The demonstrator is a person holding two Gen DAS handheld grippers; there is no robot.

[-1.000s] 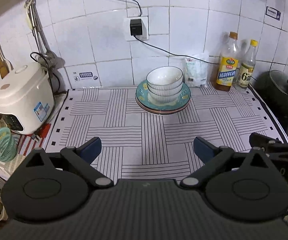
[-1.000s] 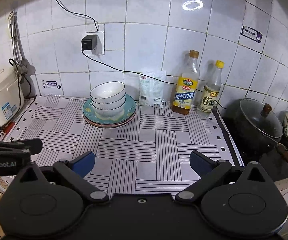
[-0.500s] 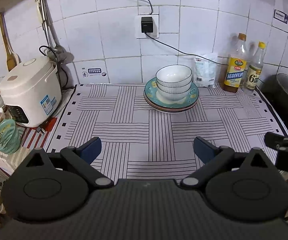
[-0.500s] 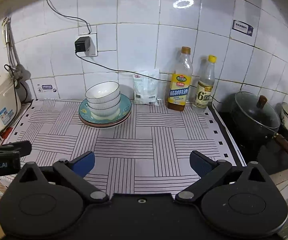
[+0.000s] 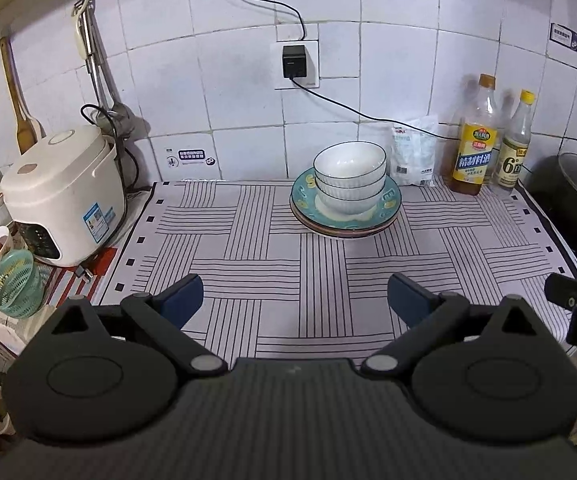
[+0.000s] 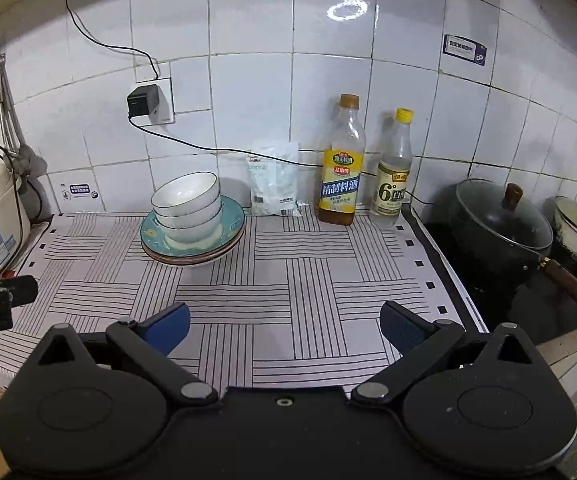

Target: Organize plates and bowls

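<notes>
A stack of white ribbed bowls [image 5: 349, 176] sits nested on a stack of plates, the top one teal [image 5: 388, 210], at the back of the striped mat. The bowls [image 6: 187, 208] and plates [image 6: 230, 226] also show in the right wrist view. My left gripper [image 5: 295, 300] is open and empty, held over the mat's front edge, well short of the stack. My right gripper [image 6: 284, 326] is open and empty, also near the front edge, to the right of the stack.
A white rice cooker [image 5: 64, 196] stands at the left with a green basket [image 5: 14, 282] beside it. A salt bag [image 6: 272, 180] and two bottles [image 6: 342, 164] stand by the wall. A black lidded pot [image 6: 500, 224] sits on the stove at right.
Both grippers have pulled back and away from the wall; the stack looks smaller and farther. The bowls and plates have not moved.
</notes>
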